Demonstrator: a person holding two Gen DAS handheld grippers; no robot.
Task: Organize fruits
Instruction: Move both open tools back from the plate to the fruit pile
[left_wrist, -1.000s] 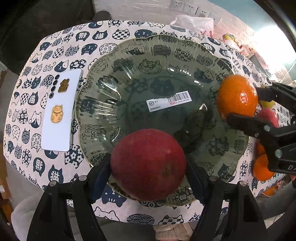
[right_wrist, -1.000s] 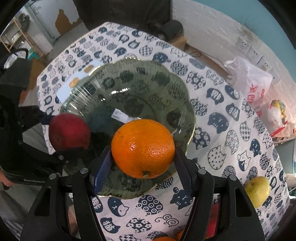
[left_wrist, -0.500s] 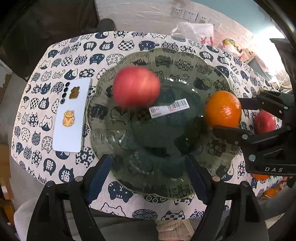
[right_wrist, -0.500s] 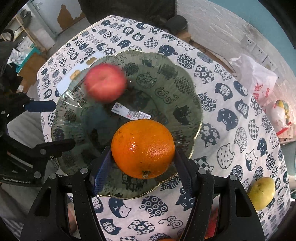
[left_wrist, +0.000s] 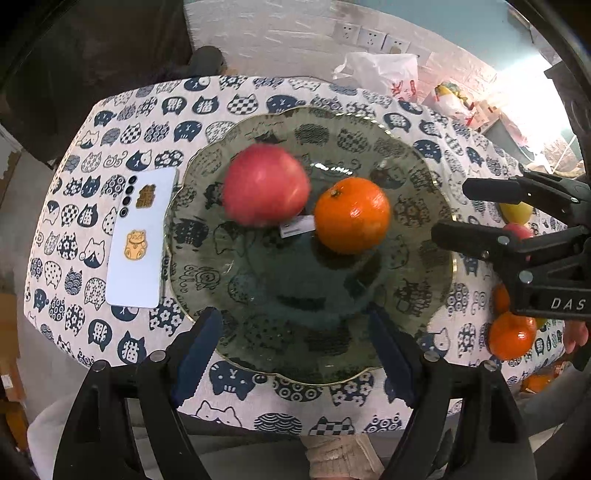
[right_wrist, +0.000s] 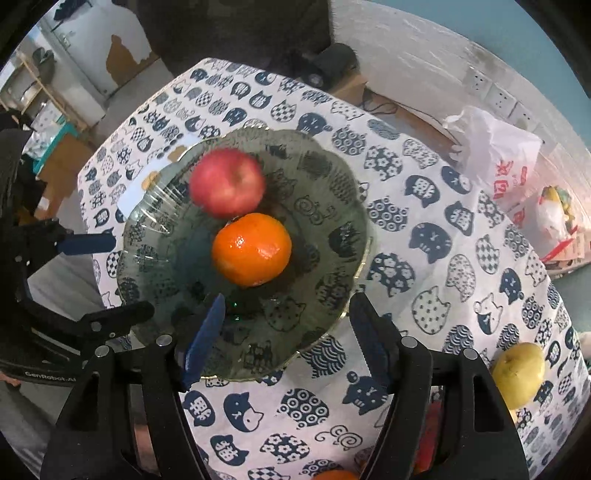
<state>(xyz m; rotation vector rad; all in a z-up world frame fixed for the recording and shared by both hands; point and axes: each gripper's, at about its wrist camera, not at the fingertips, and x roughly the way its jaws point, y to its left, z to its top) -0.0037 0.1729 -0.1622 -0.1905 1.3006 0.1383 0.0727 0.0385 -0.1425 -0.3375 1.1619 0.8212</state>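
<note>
A red apple (left_wrist: 266, 184) (right_wrist: 227, 182) and an orange (left_wrist: 351, 215) (right_wrist: 252, 249) lie side by side in the green glass plate (left_wrist: 413, 295) (right_wrist: 332, 236); the apple is blurred in the left wrist view. My left gripper (left_wrist: 295, 352) hangs open above the plate's near rim with nothing between its fingers. My right gripper (right_wrist: 286, 338) has its jaws opening, empty, over the plate's right side, and it shows at the right edge of the left wrist view (left_wrist: 448, 210).
A white phone (left_wrist: 142, 236) lies left of the plate on the cat-print tablecloth. More fruit sits right of the plate: an orange (left_wrist: 511, 336), a yellow fruit (right_wrist: 519, 374), a red one (left_wrist: 519, 232). A plastic bag (right_wrist: 495, 155) lies at the far edge.
Both grippers let go of their fruit. The apple rolled to the plate's far left and the orange dropped beside it in the middle. Both grippers rose a little.
</note>
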